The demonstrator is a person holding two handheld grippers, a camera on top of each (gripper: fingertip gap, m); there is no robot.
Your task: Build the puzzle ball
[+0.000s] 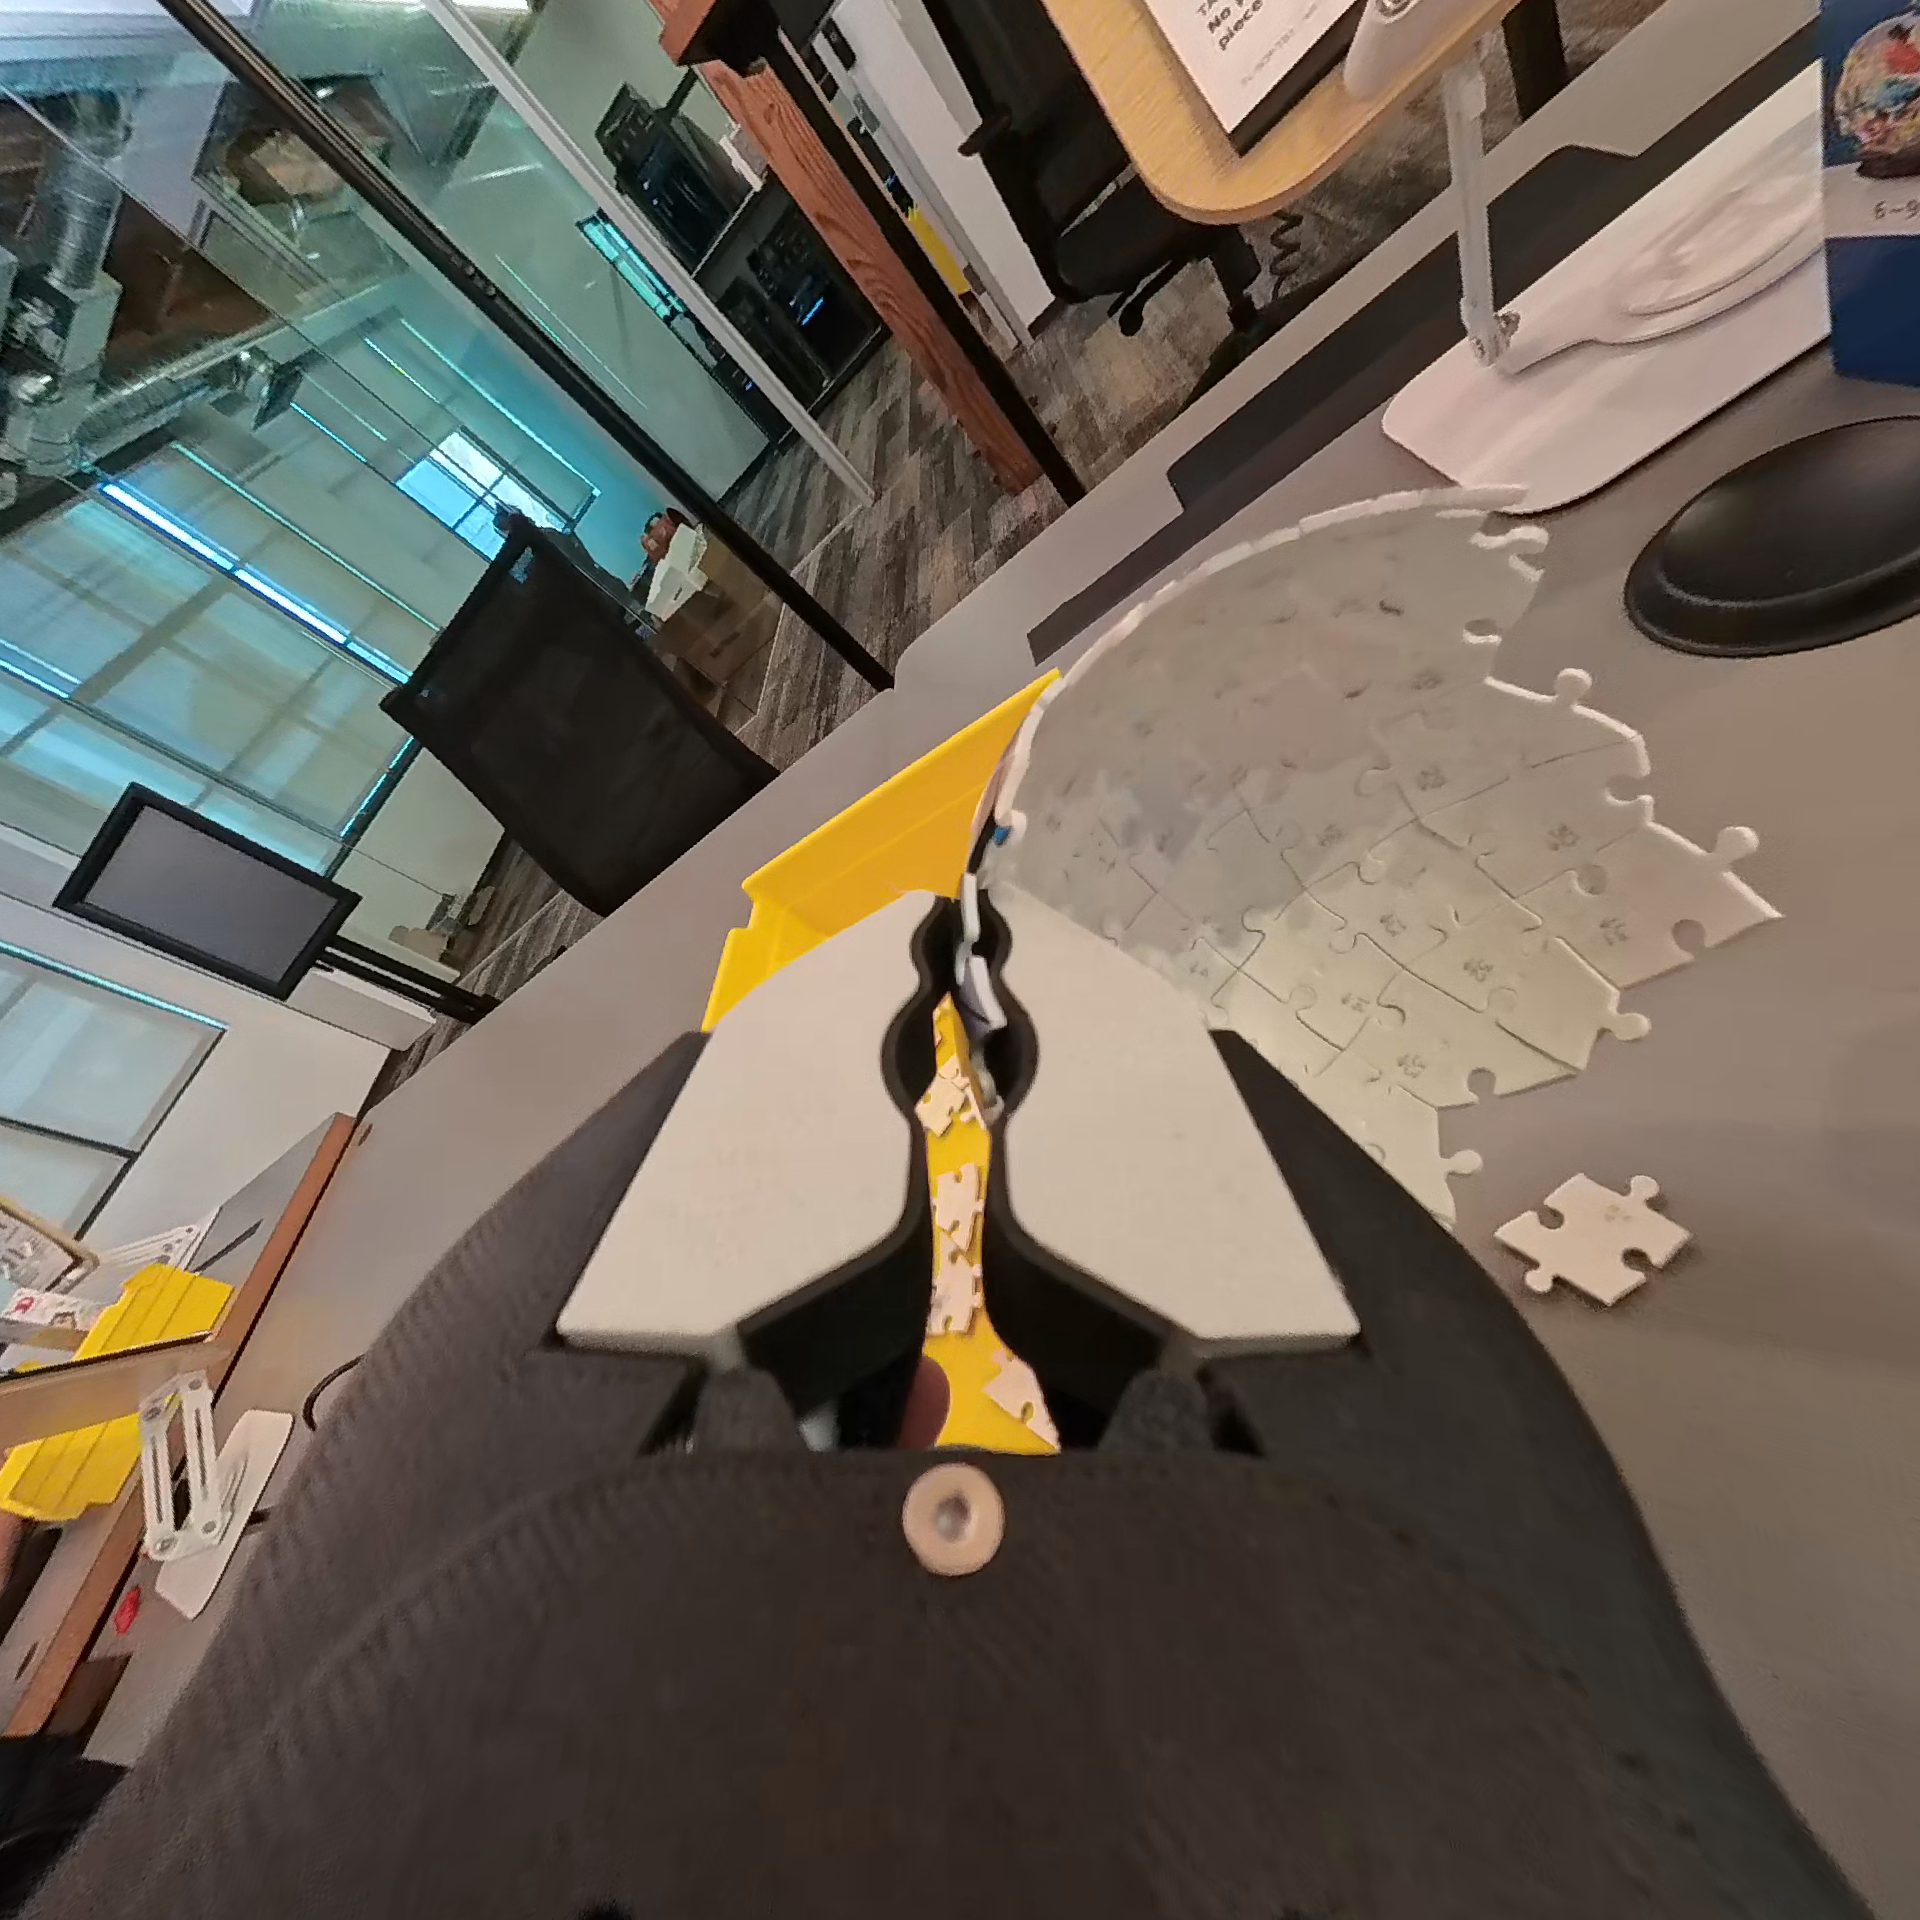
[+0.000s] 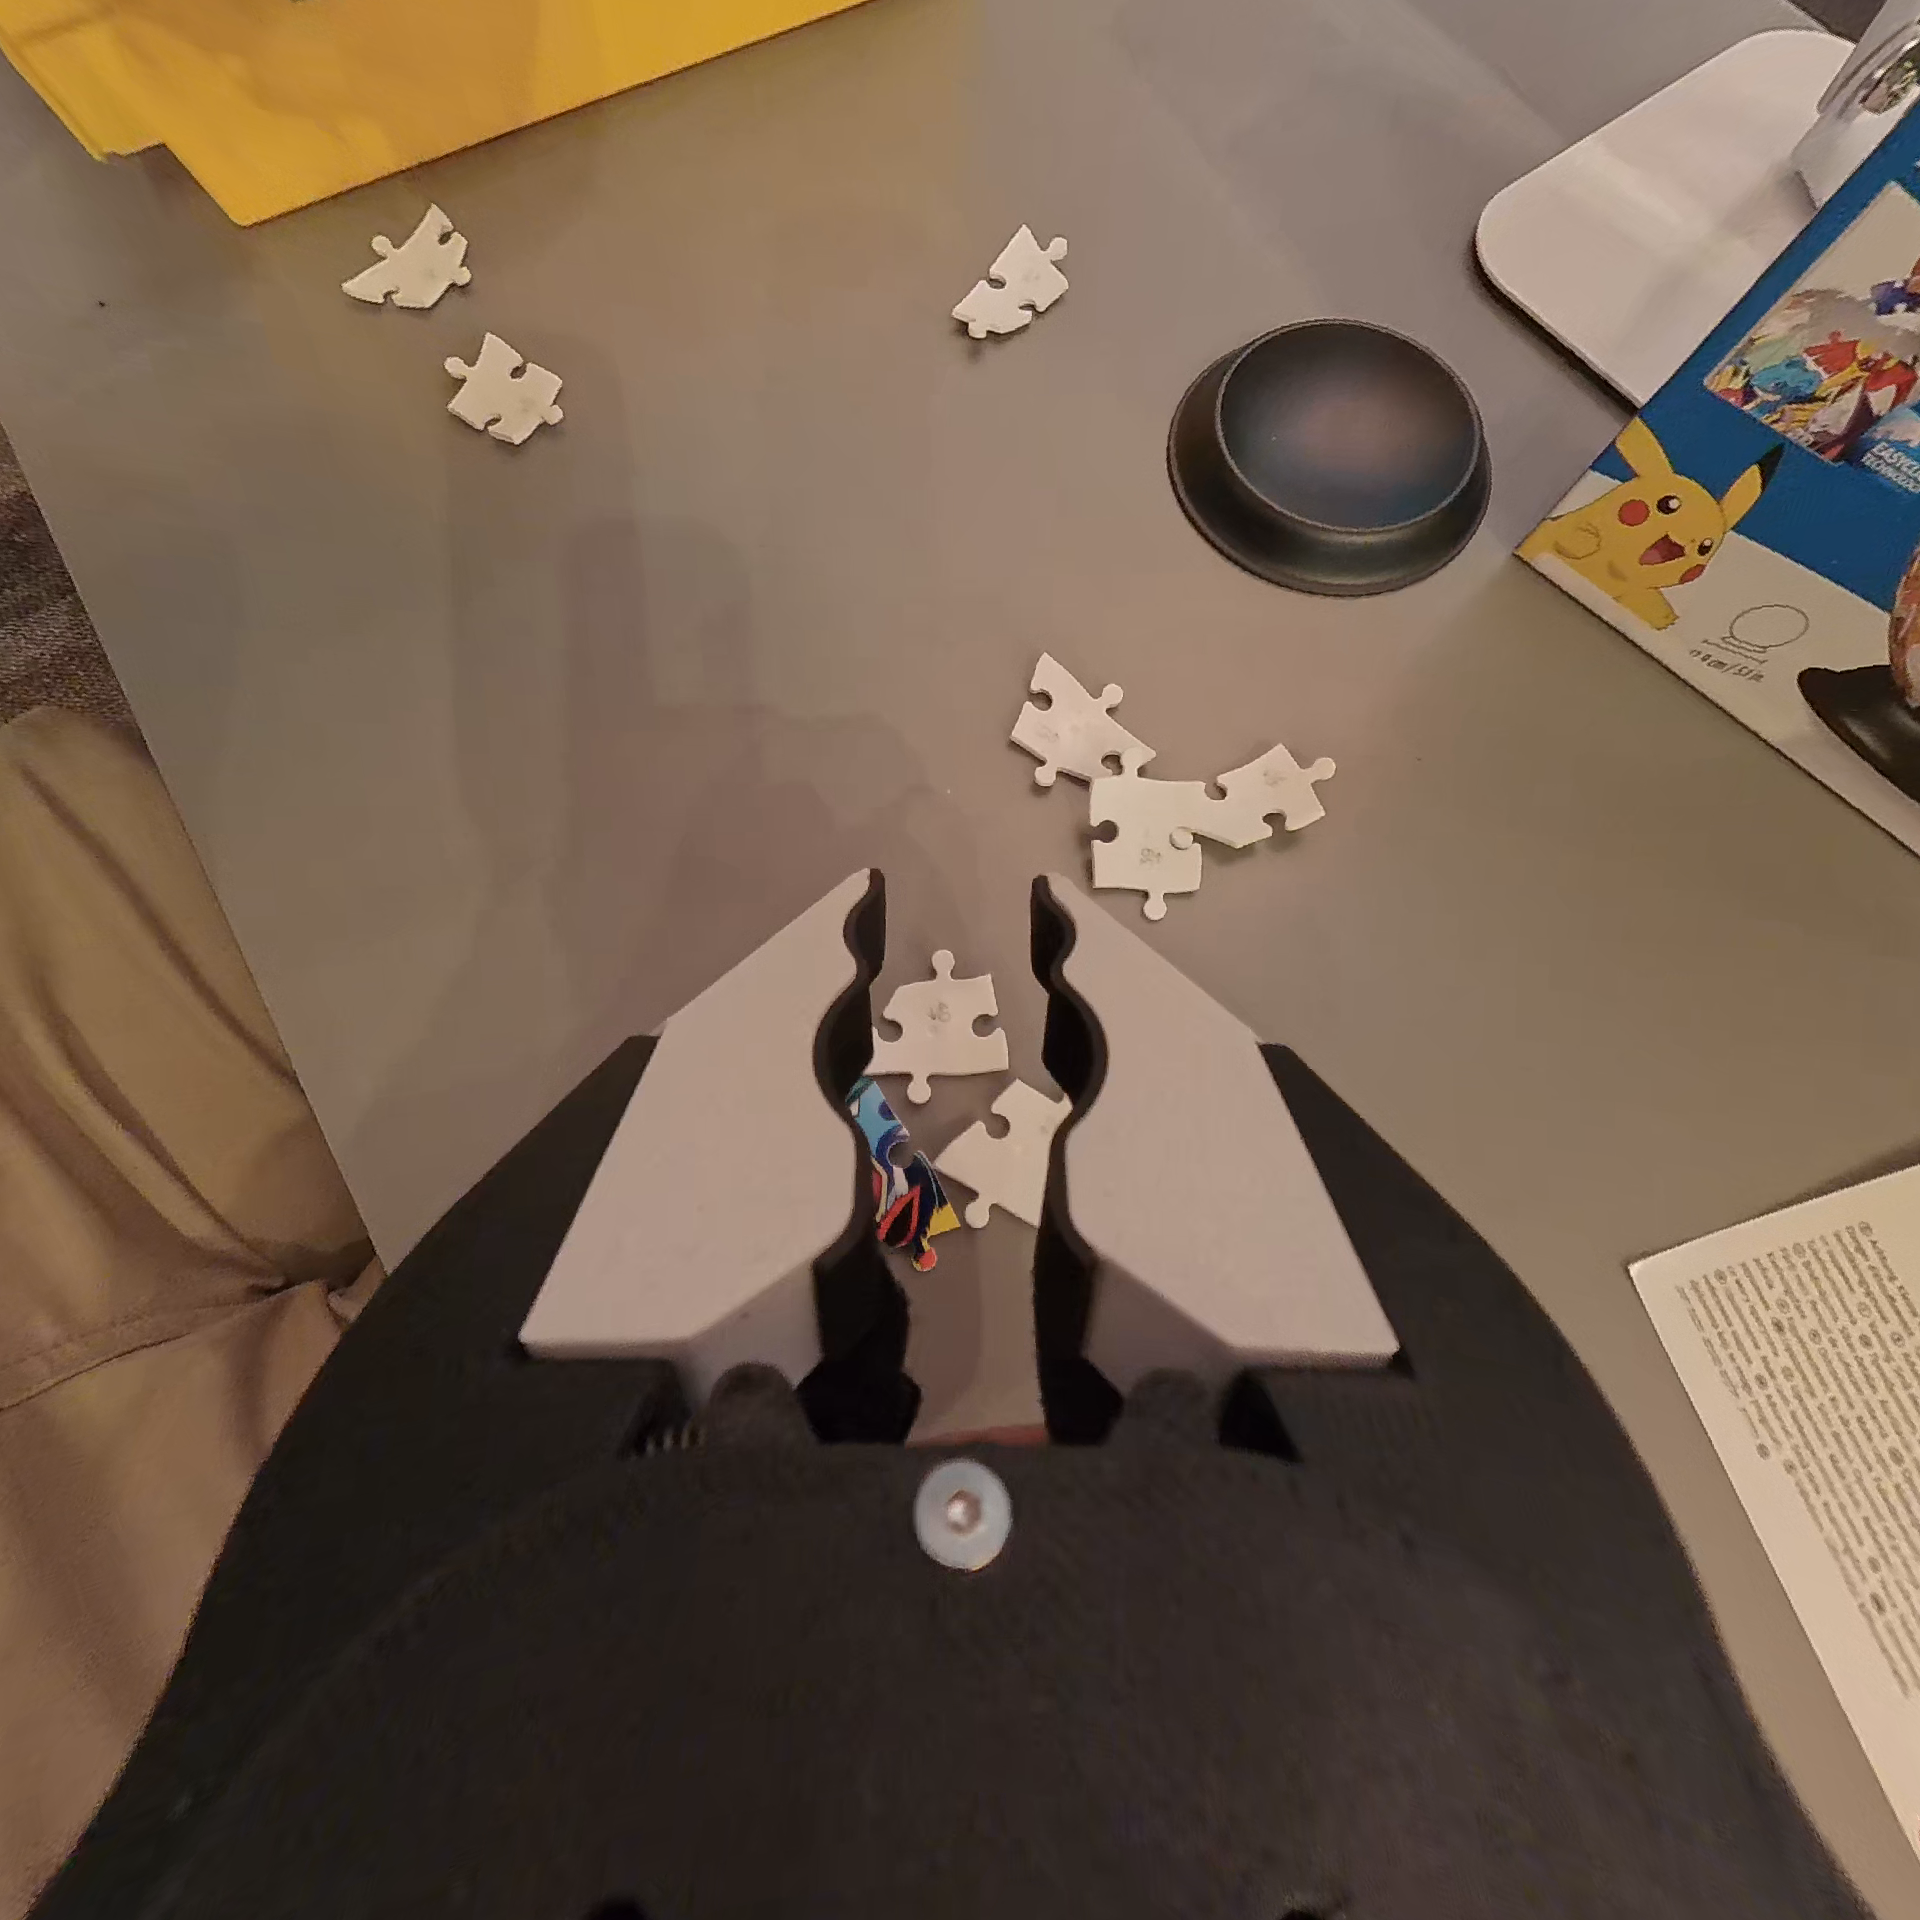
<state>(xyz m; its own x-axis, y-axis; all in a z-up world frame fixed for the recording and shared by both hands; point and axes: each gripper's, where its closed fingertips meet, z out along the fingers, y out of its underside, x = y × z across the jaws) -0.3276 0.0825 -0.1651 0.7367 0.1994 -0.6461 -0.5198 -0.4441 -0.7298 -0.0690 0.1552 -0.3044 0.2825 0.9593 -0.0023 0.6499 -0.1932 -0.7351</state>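
Observation:
In the left wrist view my left gripper is shut on the rim of the partly built puzzle ball, a curved white shell of joined pieces seen from its inner side and tilted up over the grey table. One loose white piece lies beside it. In the right wrist view my right gripper is open, low over the table. Between its fingers lie a white piece, another white piece and a colourful face-up piece. A cluster of three white pieces lies just ahead to the right.
A black round stand sits on the grey table. A yellow bin with loose pieces lies behind the left gripper. The puzzle box, a white lamp base, a printed leaflet and three more white pieces lie around. Across from one pair of fingers to the other is roughly 30 centimetres.

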